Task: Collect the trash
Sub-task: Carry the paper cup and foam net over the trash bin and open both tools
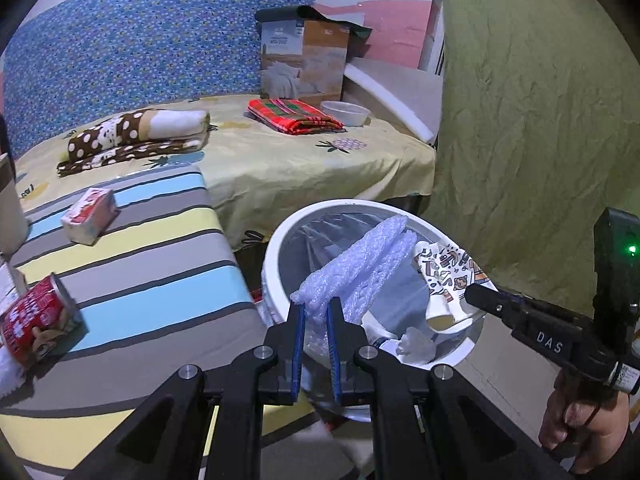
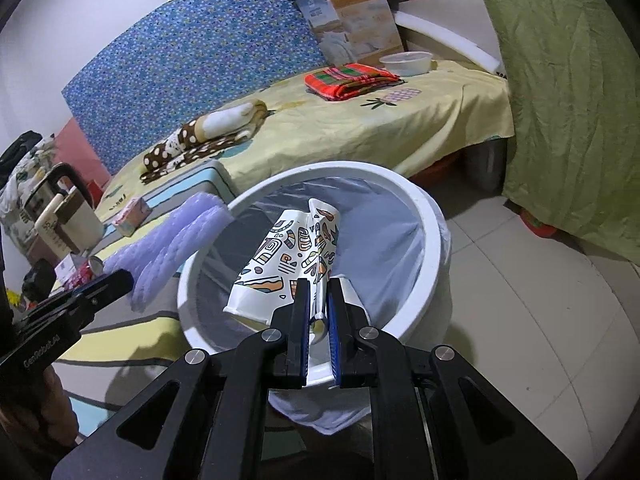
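A white round trash bin (image 1: 276, 240) with a clear liner stands on the floor beside the striped table; it also shows in the right wrist view (image 2: 424, 216). My left gripper (image 1: 318, 306) is shut on a white foam wrap sheet (image 1: 360, 264) and holds it over the bin's rim. The sheet shows at the left of the right wrist view (image 2: 180, 236). My right gripper (image 2: 319, 284) is shut on a crushed patterned paper cup (image 2: 288, 252) held above the bin's opening. The cup also shows in the left wrist view (image 1: 444, 276).
A red can (image 1: 36, 324) lies on the striped tablecloth (image 1: 132, 264) with a tissue pack (image 1: 90, 216) behind it. A kettle (image 2: 60, 208) stands at the left. The bed (image 1: 280, 160) holds folded blankets, a cardboard box and a plastic bowl (image 1: 346, 113). A green cloth (image 1: 540, 100) hangs at the right.
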{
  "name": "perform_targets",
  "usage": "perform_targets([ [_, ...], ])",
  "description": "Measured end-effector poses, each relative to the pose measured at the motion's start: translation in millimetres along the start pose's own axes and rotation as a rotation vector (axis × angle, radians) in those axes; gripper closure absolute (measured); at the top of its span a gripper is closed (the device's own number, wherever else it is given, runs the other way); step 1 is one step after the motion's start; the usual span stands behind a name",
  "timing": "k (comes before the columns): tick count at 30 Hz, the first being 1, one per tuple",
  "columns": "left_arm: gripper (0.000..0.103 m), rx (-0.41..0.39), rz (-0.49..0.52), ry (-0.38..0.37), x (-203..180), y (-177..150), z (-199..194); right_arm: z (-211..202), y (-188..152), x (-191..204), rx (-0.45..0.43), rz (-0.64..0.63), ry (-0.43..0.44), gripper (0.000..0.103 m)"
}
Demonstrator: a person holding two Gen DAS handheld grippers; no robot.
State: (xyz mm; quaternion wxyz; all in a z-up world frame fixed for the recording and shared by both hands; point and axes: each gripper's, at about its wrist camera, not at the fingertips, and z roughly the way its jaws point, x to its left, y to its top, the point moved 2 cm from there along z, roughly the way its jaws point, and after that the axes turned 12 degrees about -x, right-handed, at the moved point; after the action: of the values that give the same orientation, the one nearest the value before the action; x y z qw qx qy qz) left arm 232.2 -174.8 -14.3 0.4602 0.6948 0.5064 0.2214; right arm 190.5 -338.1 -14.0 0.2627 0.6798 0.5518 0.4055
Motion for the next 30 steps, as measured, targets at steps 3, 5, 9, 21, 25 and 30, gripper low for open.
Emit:
perform_targets([
  [3, 0.091, 0.010, 0.005, -0.003, -3.3, -1.0, 9.0, 3.0, -1.0, -0.7, 0.010, -0.002, 0.002, 0.093],
  [5, 0.090, 0.015, 0.005, -0.012, -5.4, -1.9, 13.9, 5.9, -1.8, 0.7, 0.022, -0.014, 0.000, 0.092],
  [9, 0.078, 0.014, 0.001, -0.023, -6.5, -2.5, 18.6, 11.4, -3.6, 1.6, 0.043, -0.017, 0.018, 0.091],
  [21, 0.066, -0.024, -0.057, -0.007, 17.8, 2.1, -1.1, 2.2, -2.5, 8.9, 0.040, -0.037, 0.057, 0.074],
  [25, 0.066, -0.032, -0.065, -0.001, 23.6, -1.8, -13.7, -7.0, 0.4, 13.4, 0.021, -0.037, 0.064, 0.074],
  [30, 0.066, -0.041, -0.069, 0.013, 29.0, -8.5, -34.1, -22.0, 1.1, 29.1, 0.000, -0.056, 0.099, 0.074],
])
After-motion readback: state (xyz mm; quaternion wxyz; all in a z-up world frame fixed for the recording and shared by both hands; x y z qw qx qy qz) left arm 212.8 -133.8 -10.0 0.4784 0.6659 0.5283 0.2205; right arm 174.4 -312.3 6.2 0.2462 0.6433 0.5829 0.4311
